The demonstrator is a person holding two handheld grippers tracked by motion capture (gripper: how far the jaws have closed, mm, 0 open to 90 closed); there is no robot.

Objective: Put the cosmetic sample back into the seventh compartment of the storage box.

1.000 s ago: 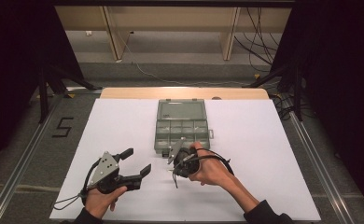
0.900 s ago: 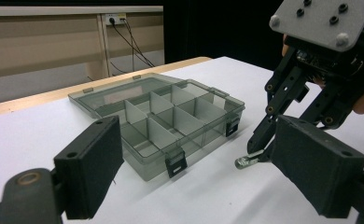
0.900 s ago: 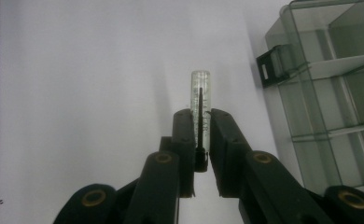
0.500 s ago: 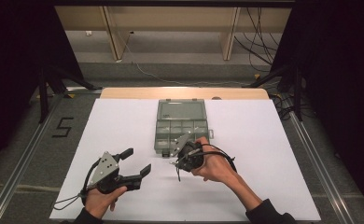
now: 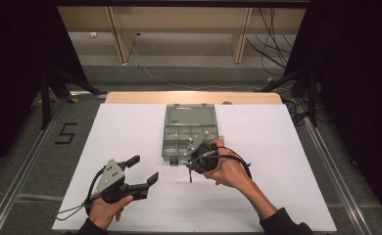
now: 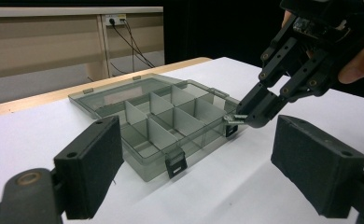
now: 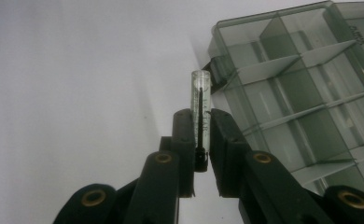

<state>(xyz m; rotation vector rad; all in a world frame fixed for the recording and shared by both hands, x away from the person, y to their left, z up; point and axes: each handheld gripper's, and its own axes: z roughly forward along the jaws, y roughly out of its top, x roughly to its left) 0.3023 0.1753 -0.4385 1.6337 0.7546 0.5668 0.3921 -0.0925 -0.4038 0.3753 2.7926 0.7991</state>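
A white sheet [image 5: 257, 196] covered the table, with a strip of bare wooden tabletop [image 5: 130, 97] showing along its far edge. Grey carpeted floor ran round it, a black "5" [image 5: 65, 133] marked on the floor to the left, metal rails [image 5: 27, 169] lying along both sides and dark curtains closing in the room. Behind the table stood a pale wooden bench [image 5: 179, 19] with cables [image 5: 272, 34] hanging beside it.

At the middle of the sheet lay a smoky clear compartment box [image 5: 189, 132], its lid flat open toward the far side, its dividers standing between cells that looked bare in the gripper views.

The right gripper [image 5: 193, 164], held in the person's right hand [image 5: 228, 169], hung just off the box's near right corner with its jaws pressed together on a small clear tube [image 7: 201, 100]. A thin dark rod ran down the inside of that tube. The tube's long axis lay in line with the jaws, its free end pointing straight out past the fingertips, toward the latch at the box's corner; from the left gripper view the tube [image 6: 234, 120] sat roughly level, close by the box's front wall.

The left gripper [image 5: 142, 170] rested low over the sheet at the near left, well apart from the box, its jaws spread wide with nothing between them.
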